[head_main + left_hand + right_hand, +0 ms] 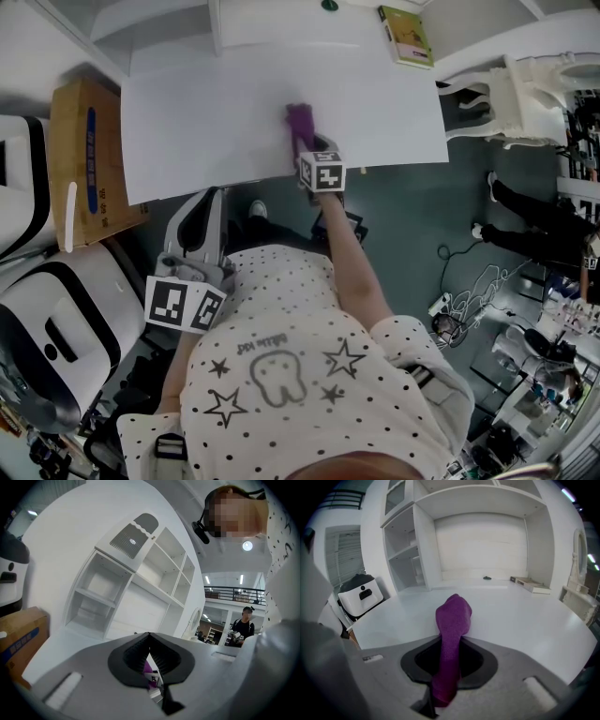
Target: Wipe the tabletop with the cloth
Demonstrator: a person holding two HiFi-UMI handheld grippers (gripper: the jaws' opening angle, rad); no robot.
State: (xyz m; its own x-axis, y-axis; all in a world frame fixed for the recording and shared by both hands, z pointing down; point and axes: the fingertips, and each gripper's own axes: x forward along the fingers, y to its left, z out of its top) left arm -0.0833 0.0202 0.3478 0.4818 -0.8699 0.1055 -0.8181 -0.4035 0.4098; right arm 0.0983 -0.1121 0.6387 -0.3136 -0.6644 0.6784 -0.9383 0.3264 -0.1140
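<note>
1. The left gripper (150, 640) is held low beside the person's torso, off the tabletop (206, 112). Its jaws are closed tip to tip, with nothing clamped between them.
2. The right gripper (312, 150) is reached over the near edge of the tabletop on an outstretched arm. Its jaws are clamped on the purple cloth (453, 613).
3. The cloth is bunched into a narrow strip. One end is pinched between the right jaws, and the other end is pressed onto the white tabletop just past them, roughly mid-width and towards the near side.
4. A cardboard box (84, 159) is seen at the tabletop's left edge, with white machines (47, 309) nearer, beside the person.
5. A thin book (406, 36) is laid flat at the far right corner, well apart from the cloth.
6. A small dark object (487, 578) is seen at the back edge; it is too small to identify.
7. White open shelving (483, 527) is mounted behind the table.
</note>
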